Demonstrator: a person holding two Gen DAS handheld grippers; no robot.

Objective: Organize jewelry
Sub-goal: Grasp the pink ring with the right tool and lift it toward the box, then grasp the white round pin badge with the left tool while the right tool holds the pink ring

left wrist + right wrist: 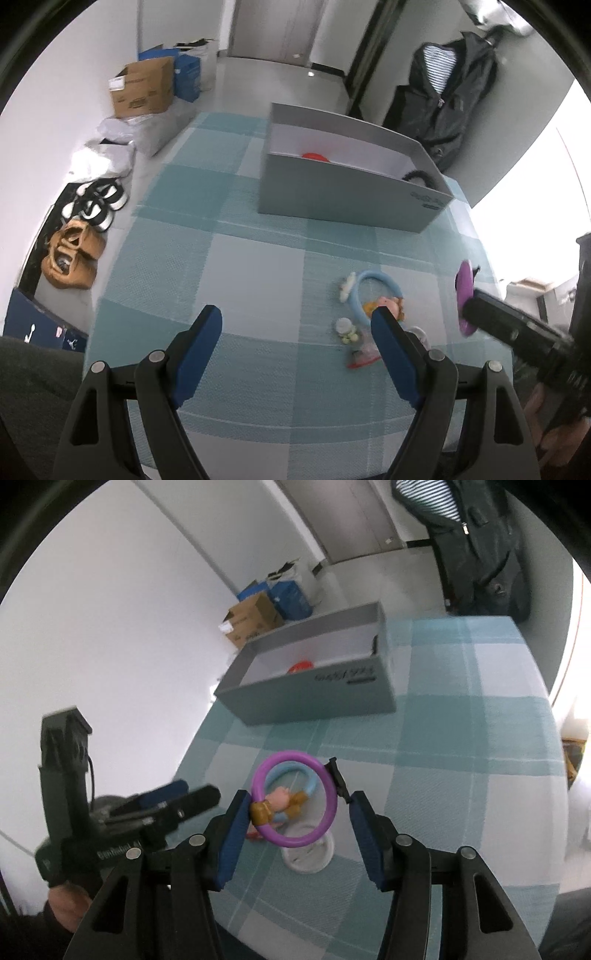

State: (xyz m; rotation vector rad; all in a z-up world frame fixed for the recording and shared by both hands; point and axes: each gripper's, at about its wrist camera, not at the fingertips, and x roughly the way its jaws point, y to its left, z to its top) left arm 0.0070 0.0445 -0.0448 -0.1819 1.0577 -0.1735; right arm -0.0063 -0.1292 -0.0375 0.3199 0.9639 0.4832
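My right gripper is shut on a purple bracelet with a gold charm, held between its blue pads above the table; it also shows edge-on in the left wrist view. Below it lie a light-blue bracelet with a pink-and-orange charm, a small white dish and other small trinkets. A grey open box stands at the back with a red item and a black item inside. My left gripper is open and empty, just left of the trinkets.
The table has a teal checked cloth. On the floor to the left are cardboard boxes, bags and shoes. A dark jacket hangs behind the table.
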